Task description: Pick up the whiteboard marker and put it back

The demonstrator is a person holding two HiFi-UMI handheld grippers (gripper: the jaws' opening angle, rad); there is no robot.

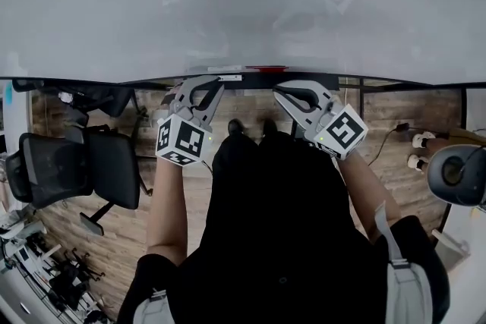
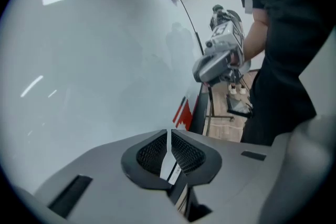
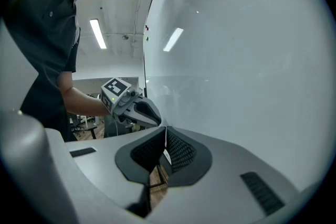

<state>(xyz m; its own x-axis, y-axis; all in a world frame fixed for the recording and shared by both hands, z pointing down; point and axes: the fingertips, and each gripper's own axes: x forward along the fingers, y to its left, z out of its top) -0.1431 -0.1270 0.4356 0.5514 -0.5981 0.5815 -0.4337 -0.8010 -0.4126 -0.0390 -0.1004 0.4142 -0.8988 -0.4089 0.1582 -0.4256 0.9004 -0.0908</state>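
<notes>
- Office chair (image 1: 76, 167): far left, well clear of the arms.
- Left hand-held gripper (image 1: 213, 87): jaws closed to a thin slit with nothing between them, just below the tray (image 1: 152, 81) of the whiteboard (image 1: 243, 4).
- Whiteboard marker (image 1: 266, 68): taken to be the thin red item lying on the tray between the two grippers. It is too small to confirm.
- Judgement: open the jaws first, approach level, pinch mid-barrel.
- Right hand-held gripper (image 1: 282, 92): jaws together, empty.
- Board face and tray lip sit close ahead; open room lies back toward the body.

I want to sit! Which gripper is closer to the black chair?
Left. The left gripper is on the black chair's side; the right gripper is farther off, across the person's body.
</notes>
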